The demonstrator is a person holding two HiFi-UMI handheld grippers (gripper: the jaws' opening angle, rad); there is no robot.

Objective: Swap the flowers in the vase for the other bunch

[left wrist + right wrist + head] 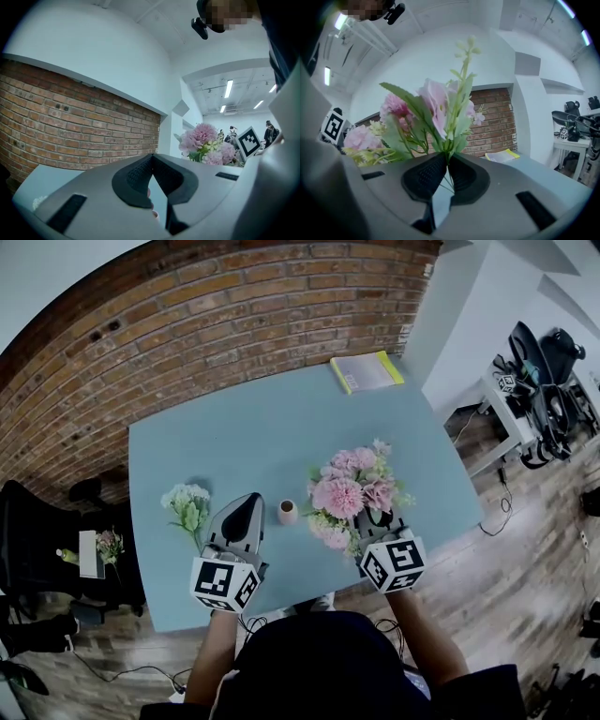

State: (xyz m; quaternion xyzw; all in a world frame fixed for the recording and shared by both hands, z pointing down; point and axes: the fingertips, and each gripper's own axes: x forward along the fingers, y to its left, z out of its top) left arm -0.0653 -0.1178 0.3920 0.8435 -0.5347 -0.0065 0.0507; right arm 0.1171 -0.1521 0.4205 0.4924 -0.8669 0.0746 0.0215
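Observation:
A bunch of pink flowers (349, 491) is held over the blue-grey table (234, 442), with my right gripper (370, 518) shut on its green stems (449, 147). The blooms rise straight up from the jaws in the right gripper view. A small pink vase (288, 512) stands empty between my two grippers. My left gripper (246, 510) is shut with nothing in it, just left of the vase. A white and green bunch (187, 505) lies on the table left of that gripper. The pink bunch (204, 140) shows to the right in the left gripper view.
A yellow-edged book (366, 371) lies at the table's far edge. A brick wall (187, 334) runs behind the table. At the left stands a dark chair with more flowers (110, 545). A white bench with black gear (530, 381) is at the right.

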